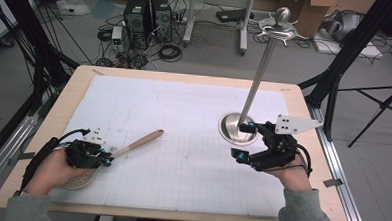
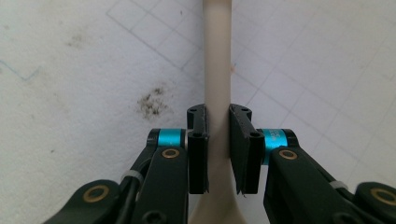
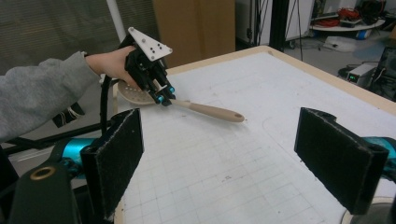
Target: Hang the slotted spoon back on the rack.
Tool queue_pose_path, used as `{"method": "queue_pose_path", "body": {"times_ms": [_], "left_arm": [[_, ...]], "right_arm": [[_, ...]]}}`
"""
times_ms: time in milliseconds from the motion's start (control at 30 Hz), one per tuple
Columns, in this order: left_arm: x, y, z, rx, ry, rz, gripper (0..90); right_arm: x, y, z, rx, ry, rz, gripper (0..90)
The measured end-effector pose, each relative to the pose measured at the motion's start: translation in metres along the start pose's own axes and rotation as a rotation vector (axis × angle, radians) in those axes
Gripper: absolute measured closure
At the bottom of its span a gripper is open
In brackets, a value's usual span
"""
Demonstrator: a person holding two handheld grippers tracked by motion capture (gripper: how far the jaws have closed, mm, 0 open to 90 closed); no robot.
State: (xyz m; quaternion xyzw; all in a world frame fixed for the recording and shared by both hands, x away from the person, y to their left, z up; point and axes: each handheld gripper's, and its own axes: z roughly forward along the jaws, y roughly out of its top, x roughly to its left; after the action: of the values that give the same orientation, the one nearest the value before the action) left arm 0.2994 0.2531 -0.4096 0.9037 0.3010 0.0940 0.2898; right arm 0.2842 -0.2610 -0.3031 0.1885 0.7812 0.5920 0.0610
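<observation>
Your left tool (image 1: 107,159) had its jaws pinched on the neck of the wooden slotted spoon (image 1: 132,147), just above the bowl, so the grasp looked made. The spoon lay flat on the white counter (image 1: 184,115), handle pointing toward the middle, its bowl under your left hand (image 1: 56,172) near the front left corner. Lifting it, and carrying it wherever it belongs, perhaps to the metal stand (image 1: 239,127) at the right, looked left to do. Your left forearm came in low, the tool nearly level along the handle. Your right tool (image 1: 245,141) hovered beside the stand's base, jaws spread wide and holding nothing.
</observation>
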Motion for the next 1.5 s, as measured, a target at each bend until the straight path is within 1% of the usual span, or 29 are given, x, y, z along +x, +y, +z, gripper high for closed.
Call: {"method": "queue_pose_path", "body": {"times_ms": [67, 133, 167, 333, 467, 567, 633, 667, 767, 833, 1033, 1133, 1200, 1267, 1333, 1433, 1467, 1500], "left_arm": [[0.0, 0.0, -0.002, -0.009, -0.008, -0.005, 77.9], [0.001, 0.0, -0.002, -0.024, -0.025, -0.023, 77.8], [0.002, -0.001, -0.003, -0.031, -0.032, -0.027, 77.8], [0.004, -0.001, -0.005, -0.055, -0.046, -0.056, 77.9], [0.001, 0.004, -0.009, -0.095, -0.056, -0.056, 77.9], [-0.002, 0.009, -0.012, -0.113, -0.058, -0.046, 77.9], [-0.004, 0.012, -0.013, -0.131, -0.055, -0.048, 77.9], [-0.004, 0.012, -0.013, -0.132, -0.056, -0.048, 77.9], [-0.004, 0.013, -0.014, -0.15, -0.063, -0.058, 77.8], [-0.004, 0.014, -0.015, -0.172, -0.065, -0.073, 77.9], [-0.006, 0.018, -0.019, -0.223, -0.077, -0.099, 77.9], [-0.008, 0.022, -0.019, -0.236, -0.098, -0.116, 77.8], [-0.011, 0.027, -0.019, -0.241, -0.102, -0.113, 77.8], [-0.015, 0.033, -0.021, -0.254, -0.109, -0.095, 77.8], [-0.018, 0.038, -0.024, -0.276, -0.112, -0.092, 77.8], [-0.02, 0.045, -0.028, -0.321, -0.131, -0.099, 77.9], [-0.02, 0.048, -0.028, -0.331, -0.137, -0.101, 77.9], [-0.021, 0.05, -0.029, -0.335, -0.136, -0.094, 77.9]], "right_arm": [[0.0, 0.0, -0.001, 0.0, -0.001, 0.002, 14.4], [0.0, 0.0, -0.002, -0.002, -0.001, 0.009, 14.4], [-0.001, -0.001, -0.002, -0.007, -0.004, 0.003, 14.4], [-0.001, -0.001, -0.002, -0.002, -0.003, 0.006, 14.4], [-0.001, -0.001, -0.002, -0.001, -0.005, 0.007, 14.4], [-0.001, -0.001, -0.002, 0.003, -0.005, 0.009, 14.4], [-0.001, -0.001, -0.003, -0.003, -0.007, 0.008, 14.4], [-0.001, -0.001, -0.003, -0.003, -0.002, 0.01, 14.4], [-0.001, -0.001, -0.004, -0.007, -0.004, 0.01, 14.4], [-0.001, -0.001, -0.004, -0.01, -0.003, 0.012, 14.4], [-0.003, -0.001, -0.008, -0.026, -0.01, 0.013, 14.4], [-0.003, -0.001, -0.01, -0.037, -0.012, 0.015, 14.4], [-0.003, -0.001, -0.01, -0.042, -0.009, 0.015, 14.4], [-0.001, 0.0, -0.009, -0.044, -0.002, 0.017, 14.4], [-0.001, 0.0, -0.008, -0.039, 0.0, 0.014, 14.4], [0.0, 0.001, -0.009, -0.045, 0.0, 0.009, 14.4], [0.0, 0.001, -0.009, -0.043, 0.002, 0.013, 14.4], [0.0, 0.001, -0.01, -0.047, -0.002, 0.011, 14.4]]}}
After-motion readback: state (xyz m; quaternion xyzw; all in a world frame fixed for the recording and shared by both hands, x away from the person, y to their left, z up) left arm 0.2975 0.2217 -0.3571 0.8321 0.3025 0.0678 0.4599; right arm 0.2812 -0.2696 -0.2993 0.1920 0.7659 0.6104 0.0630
